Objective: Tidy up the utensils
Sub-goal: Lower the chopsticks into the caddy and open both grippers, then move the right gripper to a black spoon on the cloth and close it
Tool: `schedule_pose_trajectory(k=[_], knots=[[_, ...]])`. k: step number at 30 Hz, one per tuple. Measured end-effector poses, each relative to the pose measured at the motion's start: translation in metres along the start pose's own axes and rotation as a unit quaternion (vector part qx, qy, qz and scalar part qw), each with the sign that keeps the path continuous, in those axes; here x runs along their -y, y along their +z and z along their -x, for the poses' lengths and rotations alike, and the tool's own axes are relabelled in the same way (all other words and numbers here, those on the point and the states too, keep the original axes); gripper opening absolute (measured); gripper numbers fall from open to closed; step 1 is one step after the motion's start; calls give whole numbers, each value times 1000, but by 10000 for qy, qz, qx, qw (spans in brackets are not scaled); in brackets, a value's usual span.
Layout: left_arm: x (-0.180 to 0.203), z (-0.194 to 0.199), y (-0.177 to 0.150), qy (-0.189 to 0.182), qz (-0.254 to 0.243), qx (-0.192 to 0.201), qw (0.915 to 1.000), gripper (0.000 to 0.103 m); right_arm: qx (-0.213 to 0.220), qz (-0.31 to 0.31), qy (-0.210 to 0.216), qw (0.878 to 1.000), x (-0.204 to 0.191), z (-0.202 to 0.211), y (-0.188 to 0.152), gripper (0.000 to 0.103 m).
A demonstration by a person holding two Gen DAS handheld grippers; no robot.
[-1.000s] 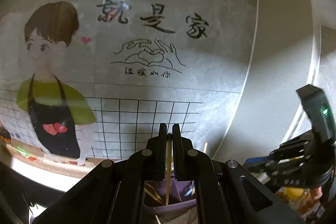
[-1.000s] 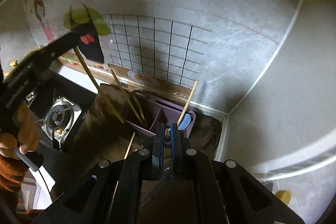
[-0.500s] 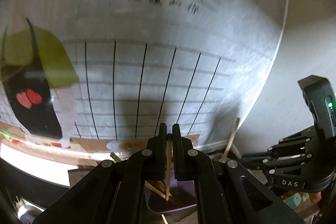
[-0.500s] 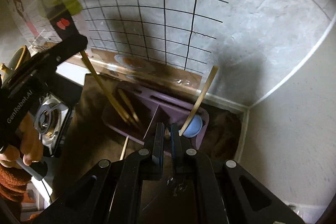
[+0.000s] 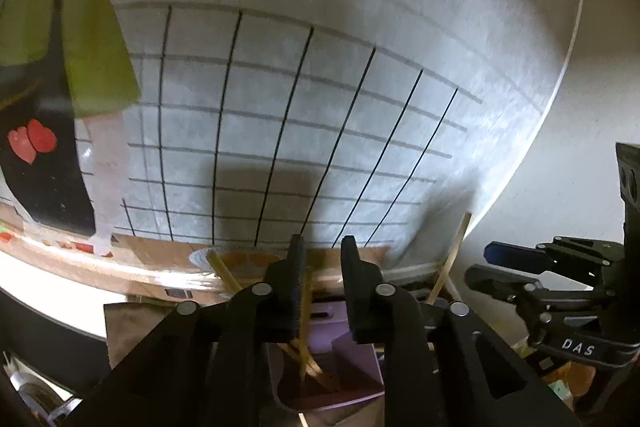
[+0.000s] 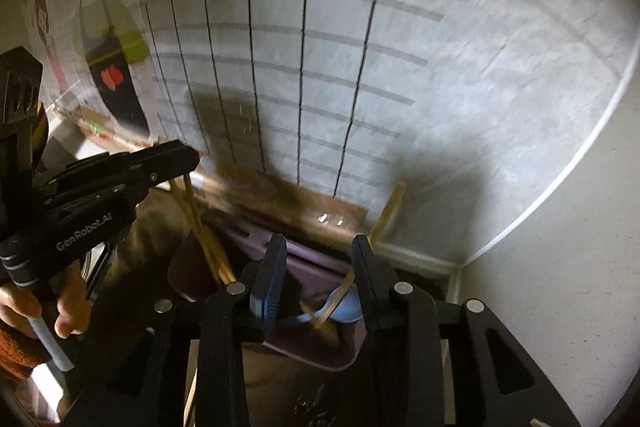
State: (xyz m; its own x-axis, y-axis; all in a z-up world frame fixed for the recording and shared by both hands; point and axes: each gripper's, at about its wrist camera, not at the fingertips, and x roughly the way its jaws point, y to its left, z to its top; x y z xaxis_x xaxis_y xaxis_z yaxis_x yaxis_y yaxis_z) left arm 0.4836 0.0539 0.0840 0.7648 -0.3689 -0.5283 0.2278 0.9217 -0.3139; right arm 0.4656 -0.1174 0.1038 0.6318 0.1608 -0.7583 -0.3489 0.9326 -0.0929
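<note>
Closest to the left camera is the left gripper [image 5: 322, 259], and its jaws are spread apart with nothing pinched between them. A chopstick [image 5: 305, 323] runs down right beside the inner face of the left finger, but the gap is wide, so it doesn't look clamped. Its lower end sits in the purple holder [image 5: 356, 347] just below, in the left compartment along with a few other chopsticks [image 5: 224, 273] that lean out to the left.

On the right camera, the right gripper [image 6: 316, 269] is also wide open and holding nothing. It hangs over the right side of the same holder [image 6: 308, 343]. In that right compartment there's a blue spoon [image 6: 344, 309] lying low, plus a wooden stick [image 6: 386, 213] leaning up and to the right against the wall. Can't really tell if the stick is a chopstick or a spoon handle; it's blurry.

Further left in that view you can see the left gripper [image 6: 176, 163] from the side, held by a hand [image 6: 60, 311], with the bunch of chopsticks [image 6: 200, 227] just under its tip, slanting down into the holder's left side.

The holder stands on a dark brown counter [image 6: 132, 267] in the corner. Behind it is the wall with a black grid pattern [image 6: 300, 87] and a cartoon figure in a green shirt and black apron [image 5: 52, 87].
</note>
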Motion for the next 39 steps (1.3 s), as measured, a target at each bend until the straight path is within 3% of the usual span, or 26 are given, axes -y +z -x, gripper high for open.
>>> schedule_pose_trajectory(k=[8,16,26,31,35,39], knots=[[13,57,-8,151,-111,396,9990,23,641,-374,-302,9968,15,53,-24,42],[38,105,-57,342,-415,329,9980,23,932,-546,-632,9921,8,94,-88,48],[44,123,-133,450,-255,-97,9986,23,344,-833,-464,9949,6,80,-177,48],[36,126,-168,542,54,-343,9979,23,-248,-1286,-168,9912,20,42,-219,48],[38,128,-195,866,-41,-419,9954,23,-622,-1467,86,9872,17,10,-240,48],[41,127,-215,1028,-150,-588,9929,23,-727,-1417,-186,9871,7,-13,-247,48]])
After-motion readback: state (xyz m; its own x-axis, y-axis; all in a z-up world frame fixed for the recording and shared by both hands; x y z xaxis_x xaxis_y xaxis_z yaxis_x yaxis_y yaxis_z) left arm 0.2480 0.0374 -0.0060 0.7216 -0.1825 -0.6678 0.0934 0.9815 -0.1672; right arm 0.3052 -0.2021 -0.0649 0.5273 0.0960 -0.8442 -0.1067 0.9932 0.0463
